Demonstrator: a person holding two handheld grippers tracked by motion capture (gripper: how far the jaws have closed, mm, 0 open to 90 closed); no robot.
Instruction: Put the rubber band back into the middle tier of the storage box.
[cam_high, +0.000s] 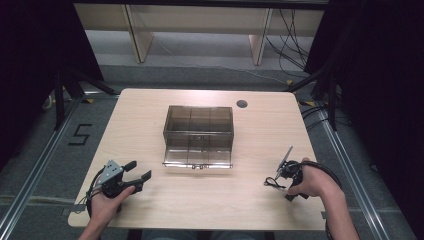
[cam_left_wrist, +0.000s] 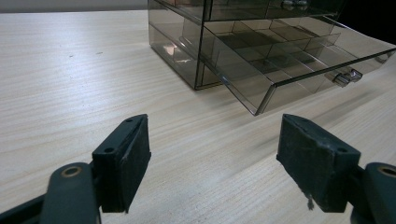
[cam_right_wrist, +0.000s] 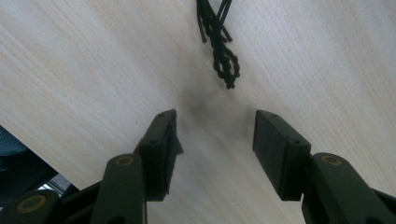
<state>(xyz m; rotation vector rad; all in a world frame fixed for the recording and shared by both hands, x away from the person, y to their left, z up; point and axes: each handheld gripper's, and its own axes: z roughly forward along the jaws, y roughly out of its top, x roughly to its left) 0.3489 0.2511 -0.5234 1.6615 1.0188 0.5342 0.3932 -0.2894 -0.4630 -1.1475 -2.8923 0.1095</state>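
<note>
Smoky plastic drawer box (cam_high: 198, 131), one; one black cord (cam_right_wrist: 218, 44); both grippers' fingers wide, empty.

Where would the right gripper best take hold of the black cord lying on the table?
Probably the twisted, knotted end of the black cord, the thickest part. It lies flat, so the right gripper, jaws open just short of it, should come straight down with its jaws straddling it crosswise.

Table (cam_high: 150, 210): pale beige wood, fine straight grain. Drawer box (cam_high: 198, 126): smoky grey-brown see-through plastic, clear knobs on the drawers. Left hand-held gripper (cam_high: 140, 171): black jaws, grey top plate. Right hand-held gripper (cam_right_wrist: 215, 135): black jaws, dark olive arms, brass-coloured rivets. Twisted cord (cam_right_wrist: 219, 46): black. Floor (cam_high: 40, 145): grey, black "5" mark.
</note>
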